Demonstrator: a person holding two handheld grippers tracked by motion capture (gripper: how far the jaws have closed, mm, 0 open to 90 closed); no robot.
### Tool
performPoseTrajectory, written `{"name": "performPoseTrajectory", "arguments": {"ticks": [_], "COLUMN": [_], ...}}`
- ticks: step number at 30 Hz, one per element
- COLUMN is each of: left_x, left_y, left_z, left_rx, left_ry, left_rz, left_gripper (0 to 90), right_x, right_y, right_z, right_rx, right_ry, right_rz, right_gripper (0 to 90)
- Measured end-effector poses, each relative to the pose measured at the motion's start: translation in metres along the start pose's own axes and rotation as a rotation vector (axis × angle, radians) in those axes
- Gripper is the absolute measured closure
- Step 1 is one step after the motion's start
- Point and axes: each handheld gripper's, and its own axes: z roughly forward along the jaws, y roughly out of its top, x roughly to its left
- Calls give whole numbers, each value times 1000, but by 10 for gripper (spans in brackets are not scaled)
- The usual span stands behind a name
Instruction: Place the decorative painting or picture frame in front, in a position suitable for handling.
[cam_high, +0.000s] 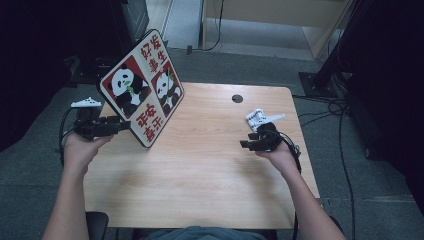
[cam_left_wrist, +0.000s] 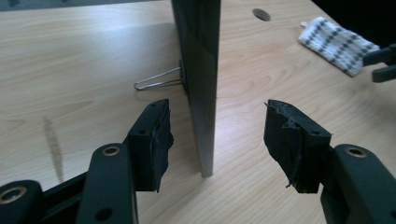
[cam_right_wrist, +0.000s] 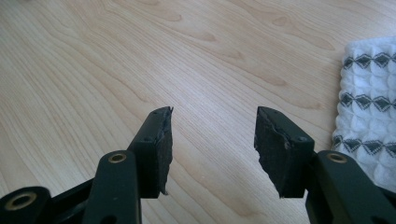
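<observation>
Pale wood-grain table (cam_high: 200, 165), a panda picture board (cam_high: 141, 88) standing near its left edge, propped upright on a wire stand (cam_left_wrist: 156, 82) at the back

Left gripper (cam_high: 107, 125) is at the board's near lower edge. In the left gripper view the board (cam_left_wrist: 201, 70) shows edge-on, a dark slab rising between the two jaws. Jaws spread wide, neither pad touching: one pad sits just beside the board's back face, the other stands well apart from the front face. So nothing gripped yet

Right gripper (cam_high: 261, 142) is over bare table on the right side, jaws also spread, holding nothing. A white knitted cloth with dark diamond pattern (cam_right_wrist: 369, 121) lies just beside its right jaw; the high view puts that cloth (cam_high: 256, 118) just beyond the gripper

Step in hand, as I judge it: lining up on the board's edge before the pinch. Next move calls for closing the left jaws squarely on both faces, centred so the board is not pushed off its stand. A lopsided close could tip it, since it stands near the table's edge
</observation>
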Motion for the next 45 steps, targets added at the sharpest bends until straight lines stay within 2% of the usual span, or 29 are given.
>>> {"name": "performPoseTrajectory", "arguments": {"ticks": [2, 5, 6, 8, 10, 12, 13, 17, 22, 27, 31, 45], "left_x": [0, 1, 2, 4, 6, 6, 6, 4, 7, 16, 19, 21], "left_y": [2, 10, 13, 17, 24, 35, 35, 52, 74, 94, 105, 142], "left_z": [-2, -3, -5, -6, -7, -9, -9, -13, -18, -19, -20, -11], "left_rx": [-13, 1, -9, -12, -4, 11, 11, 36, 52, 58, 67, 121], "left_ry": [-17, -2, -16, -16, -19, -12, -12, 19, 52, 37, 42, 73], "left_rz": [-15, -6, -27, -49, -55, -49, -49, -24, -15, -41, -46, -34], "left_gripper": [416, 418, 419, 421, 422, 423, 423, 424, 423, 424, 423, 426], "right_x": [-1, -2, -3, -4, -4, -4, -4, -6, -8, -8, -9, -10], "right_y": [0, 0, 0, 0, 0, 0, 0, 0, -1, -1, -2, -2], "right_z": [0, 0, 1, 1, 3, 4, 4, 3, 2, 2, 2, 1], "right_rx": [-4, -5, -7, 0, 14, 22, 22, 16, 22, 22, 23, 30], "right_ry": [3, 2, 3, -1, -5, -8, -8, -8, -14, -13, -13, -17], "right_rz": [-1, 6, 2, 12, 12, 11, 11, 8, 15, 21, 20, 21], "right_gripper": [480, 478, 477, 476, 476, 475, 475, 475, 474, 472, 471, 469]}}
